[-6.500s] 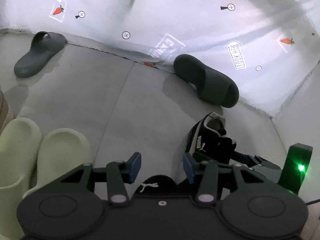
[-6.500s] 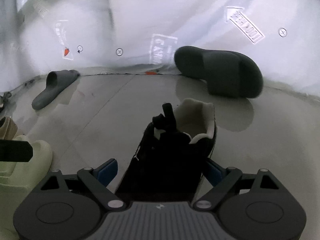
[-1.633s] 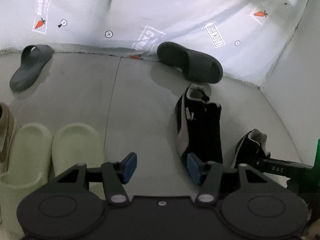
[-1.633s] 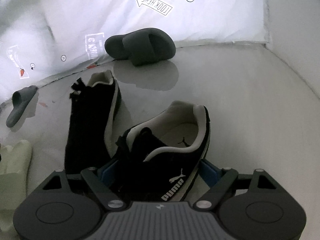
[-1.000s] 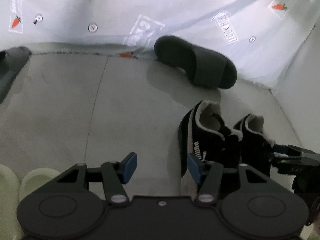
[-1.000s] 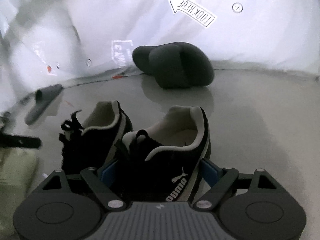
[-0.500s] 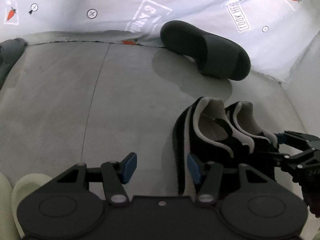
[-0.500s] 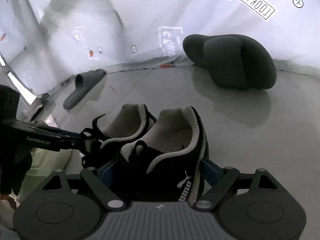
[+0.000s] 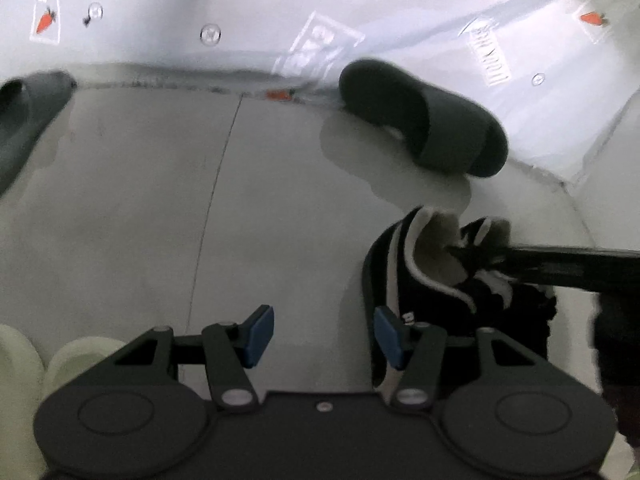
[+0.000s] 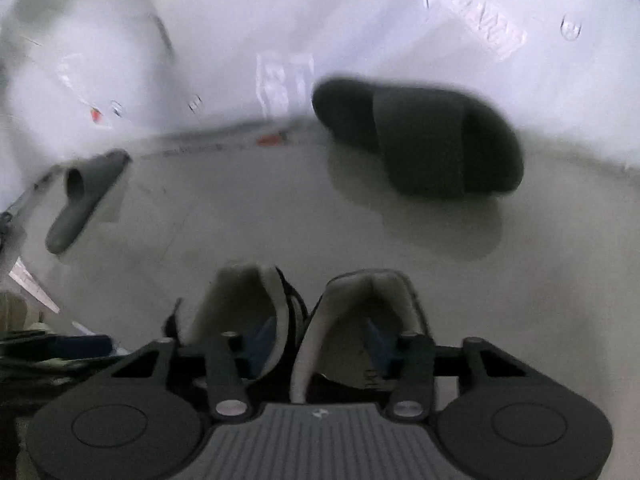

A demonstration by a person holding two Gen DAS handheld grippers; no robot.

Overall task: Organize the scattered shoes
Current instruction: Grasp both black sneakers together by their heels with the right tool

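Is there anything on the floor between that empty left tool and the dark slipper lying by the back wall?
Nothing visible. The left tool is open and empty, and bare floor runs from it up to the dark slipper. The black sneakers sit off to the right of that line, with the right tool over them.

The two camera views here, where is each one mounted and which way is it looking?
Left wrist view: sits on the left gripper, looking forward over the floor; its open blue-padded fingers show, and the right gripper's arm crosses at right.
Right wrist view: sits on the right gripper, looking down over two black sneakers; its fingers show, one inside each shoe.
Shared: the sneakers, the dark slide by the white sheet, and a grey slide at far left.
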